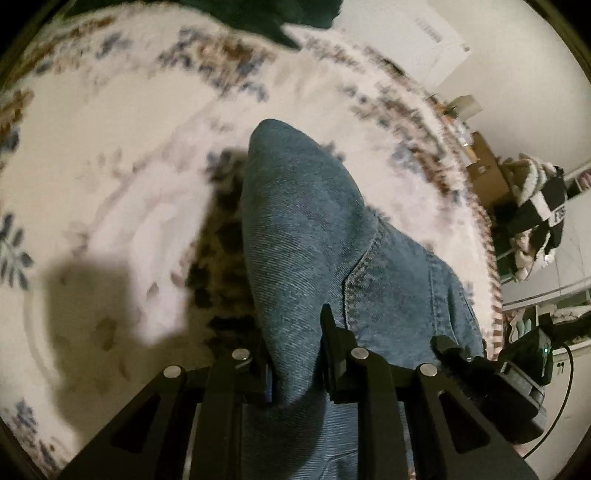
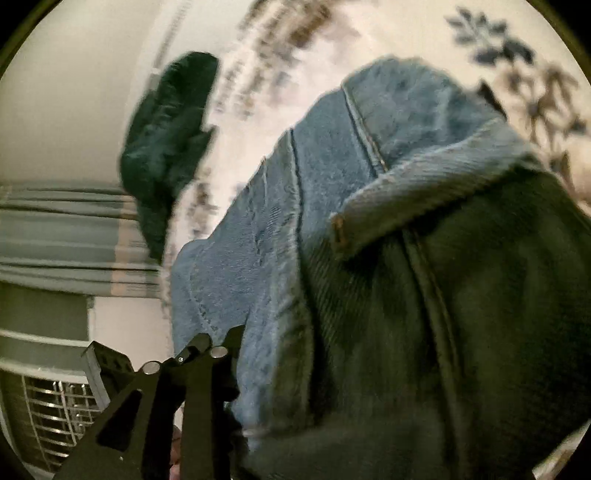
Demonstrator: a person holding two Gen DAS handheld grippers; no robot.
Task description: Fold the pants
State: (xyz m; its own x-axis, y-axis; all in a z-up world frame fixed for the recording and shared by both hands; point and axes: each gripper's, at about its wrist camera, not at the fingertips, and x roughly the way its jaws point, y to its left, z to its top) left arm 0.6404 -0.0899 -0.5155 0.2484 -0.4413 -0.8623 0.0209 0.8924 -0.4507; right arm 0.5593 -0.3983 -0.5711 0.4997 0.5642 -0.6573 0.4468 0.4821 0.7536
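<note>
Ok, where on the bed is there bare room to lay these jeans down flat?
Left wrist view: the widest bare stretch of the floral bedspread lies left of the jeans, bordered at the far end by a dark green garment. The right edge is tight: the bedspread ends close beside the jeans, with clutter beyond it.

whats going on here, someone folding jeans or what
A person is handling a pair of jeans over a floral bedspread with a gripper in each hand. The left gripper is clamped on a bunch of denim that drapes forward from its jaws. In the right wrist view the jeans fill most of the frame, but only one side of the right gripper shows, so its grip is unclear. A dark green garment lies further back.
</note>
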